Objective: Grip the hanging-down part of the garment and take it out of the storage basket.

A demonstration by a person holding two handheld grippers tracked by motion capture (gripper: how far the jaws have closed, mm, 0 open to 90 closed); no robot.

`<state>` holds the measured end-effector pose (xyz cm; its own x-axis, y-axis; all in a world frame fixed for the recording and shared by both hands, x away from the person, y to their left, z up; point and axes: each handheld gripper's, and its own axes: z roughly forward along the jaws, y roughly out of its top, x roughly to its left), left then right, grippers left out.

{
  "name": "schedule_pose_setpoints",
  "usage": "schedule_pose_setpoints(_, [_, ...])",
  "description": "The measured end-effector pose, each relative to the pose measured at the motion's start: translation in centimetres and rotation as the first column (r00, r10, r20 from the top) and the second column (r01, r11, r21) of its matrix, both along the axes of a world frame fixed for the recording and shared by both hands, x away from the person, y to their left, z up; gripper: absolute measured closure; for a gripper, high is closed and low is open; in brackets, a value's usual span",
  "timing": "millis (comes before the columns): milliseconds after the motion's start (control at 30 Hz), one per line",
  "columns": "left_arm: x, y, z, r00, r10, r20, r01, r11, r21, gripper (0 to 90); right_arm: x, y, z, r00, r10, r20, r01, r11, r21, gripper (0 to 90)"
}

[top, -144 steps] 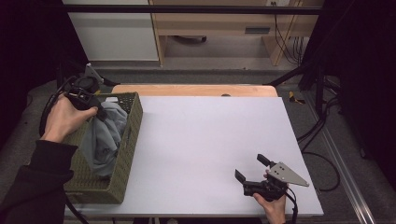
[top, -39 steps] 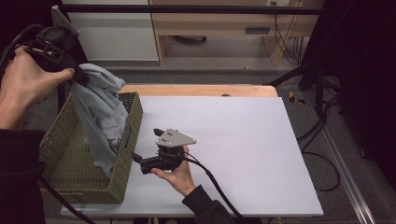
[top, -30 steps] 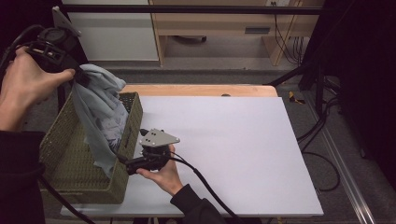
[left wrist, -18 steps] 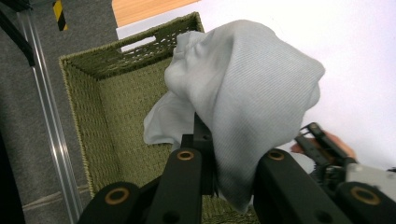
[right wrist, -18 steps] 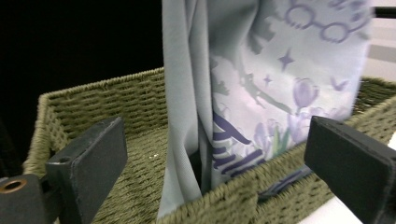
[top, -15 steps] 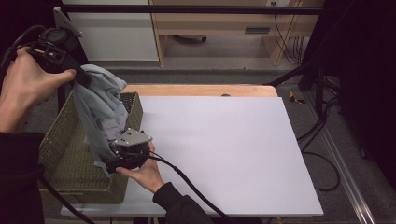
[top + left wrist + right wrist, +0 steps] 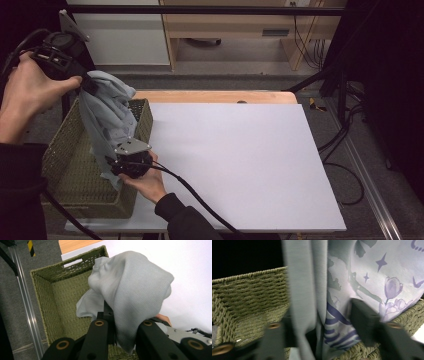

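Right claw [image 7: 111, 165] has reached the basket [image 7: 65, 150] rim, parted around the left-claw-gripped [image 7: 90, 85] shirt [image 7: 107, 115].

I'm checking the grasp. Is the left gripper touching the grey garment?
Touching. The left gripper view shows the left gripper with its jaws shut on the grey garment.

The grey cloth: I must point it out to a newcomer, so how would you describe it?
On the white table, find the green woven basket at its left edge. The grey cloth hangs above it from the left tool: soft and pale, with purple flower prints.
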<state>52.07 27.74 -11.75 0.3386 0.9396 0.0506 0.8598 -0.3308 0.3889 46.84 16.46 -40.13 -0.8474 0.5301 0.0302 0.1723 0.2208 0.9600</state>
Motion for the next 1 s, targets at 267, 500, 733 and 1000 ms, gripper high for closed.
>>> schedule_pose_setpoints(267, [0.0,0.2,0.0,1.0,0.0,0.007,0.0,1.0,0.0,82.4,0.1,-1.2,0.5,0.9995,0.026,-0.02,-0.027,0.9993,-0.026,84.2])
schedule_pose_setpoints(500, [-0.2,0.6,0.1,0.9997,0.017,0.017,-0.017,0.9998,-0.008,82.4,0.2,-3.3,1.4,0.9991,0.04,0.011,-0.041,0.9991,0.016,84.5])
schedule_pose_setpoints(733, [-0.3,1.2,0.1,0.9995,0.026,0.017,-0.025,0.9995,-0.017,82.4,0.4,-6.5,4.1,0.9991,0.027,0.033,-0.029,0.997,0.072,84.8])
schedule_pose_setpoints(1000, [-0.2,1.7,-0.5,0.9993,0.034,0.016,-0.033,0.9993,-0.019,82.4,0.5,-9.3,6.9,0.9965,0.002,0.084,-0.012,0.9932,0.115,84.9])
